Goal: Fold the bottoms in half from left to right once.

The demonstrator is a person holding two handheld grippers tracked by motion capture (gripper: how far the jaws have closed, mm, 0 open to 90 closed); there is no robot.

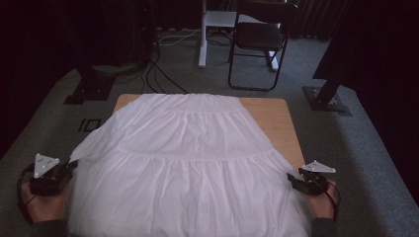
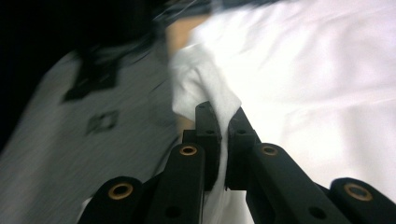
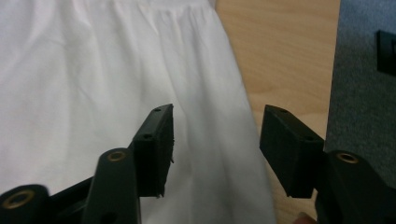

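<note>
A white tiered skirt [image 1: 188, 148] lies spread flat over a wooden table [image 1: 272, 116], waistband at the far side. My left gripper [image 1: 71, 165] is at the skirt's left edge, and in the left gripper view it [image 2: 223, 114] is shut on a fold of the white cloth [image 2: 201, 84], which rises lifted off the table beyond the pads. My right gripper [image 1: 292, 178] is at the skirt's right edge. In the right gripper view it [image 3: 215, 135] stands open over the cloth's border [image 3: 116, 70], with bare table [image 3: 280, 46] to its right.
Grey carpet surrounds the table. A black chair [image 1: 262, 39] and a white stand leg [image 1: 202, 34] are behind it. Black stand bases [image 1: 89, 89] [image 1: 328, 98] sit at both far corners, with cables [image 1: 158, 74] on the floor.
</note>
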